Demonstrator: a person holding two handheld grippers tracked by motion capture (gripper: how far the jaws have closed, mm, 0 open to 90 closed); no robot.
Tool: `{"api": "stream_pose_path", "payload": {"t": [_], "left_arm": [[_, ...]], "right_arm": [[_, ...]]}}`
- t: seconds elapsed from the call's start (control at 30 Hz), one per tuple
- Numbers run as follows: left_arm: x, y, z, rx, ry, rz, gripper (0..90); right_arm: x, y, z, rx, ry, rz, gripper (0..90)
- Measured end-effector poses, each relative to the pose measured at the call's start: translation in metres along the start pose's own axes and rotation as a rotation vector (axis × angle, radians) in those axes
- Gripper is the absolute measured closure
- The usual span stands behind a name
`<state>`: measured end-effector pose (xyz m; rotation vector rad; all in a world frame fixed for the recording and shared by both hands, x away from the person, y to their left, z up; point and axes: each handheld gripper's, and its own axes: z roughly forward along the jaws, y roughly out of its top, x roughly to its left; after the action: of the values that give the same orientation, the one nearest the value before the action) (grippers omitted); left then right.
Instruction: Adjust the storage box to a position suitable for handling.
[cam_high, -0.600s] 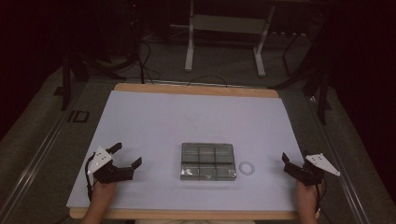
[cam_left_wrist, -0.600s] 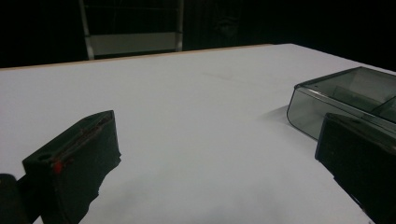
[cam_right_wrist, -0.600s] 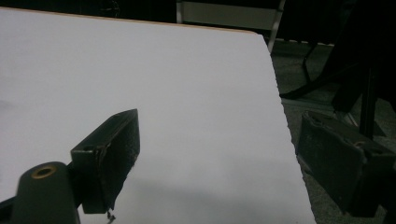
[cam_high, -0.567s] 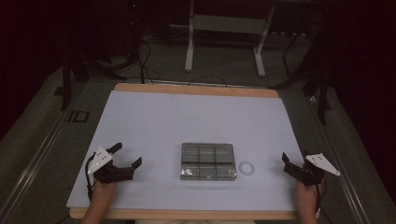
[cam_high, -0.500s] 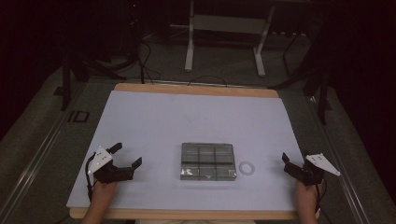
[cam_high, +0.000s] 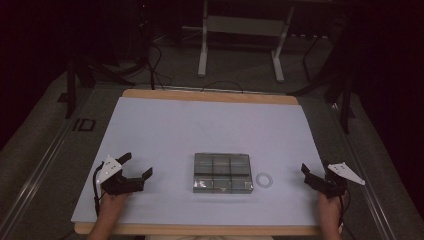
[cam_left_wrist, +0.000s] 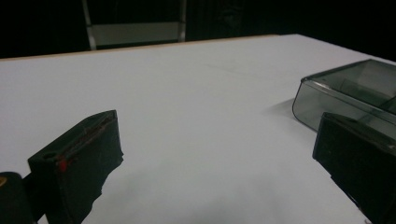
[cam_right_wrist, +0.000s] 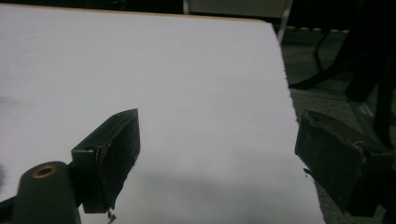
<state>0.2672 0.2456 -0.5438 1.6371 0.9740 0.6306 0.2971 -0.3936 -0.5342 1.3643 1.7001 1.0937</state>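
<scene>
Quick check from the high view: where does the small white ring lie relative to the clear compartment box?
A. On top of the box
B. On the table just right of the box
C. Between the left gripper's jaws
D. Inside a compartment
B: the white ring lies flat on the table beside the right edge of the compartment box, apart from it.

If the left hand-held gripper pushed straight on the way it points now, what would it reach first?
Probably nothing soon. The left hand-held gripper, jaws open, faces bare white table towards the far edge. The clear compartment box sits to the right of that line, though its right jaw might graze the box's corner; depth is unclear.
</scene>
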Motion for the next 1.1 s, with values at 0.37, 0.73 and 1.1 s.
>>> {"api": "stream_pose_path", "payload": {"t": [0.37,0.73,1.1], "left_arm": [[-0.012,0.013,0.010,0.072,-0.138,-0.021,1.3],[-0.019,0.025,0.013,0.115,-0.219,0.016,1.3],[-0.028,0.035,0.023,0.146,-0.271,0.065,1.4]], "right_arm": [[0.005,0.015,-0.001,0.019,0.131,0.004,15.2],[0.020,0.026,0.003,0.054,0.230,-0.064,14.2],[0.037,0.029,0.011,0.077,0.403,-0.101,14.0]]}}
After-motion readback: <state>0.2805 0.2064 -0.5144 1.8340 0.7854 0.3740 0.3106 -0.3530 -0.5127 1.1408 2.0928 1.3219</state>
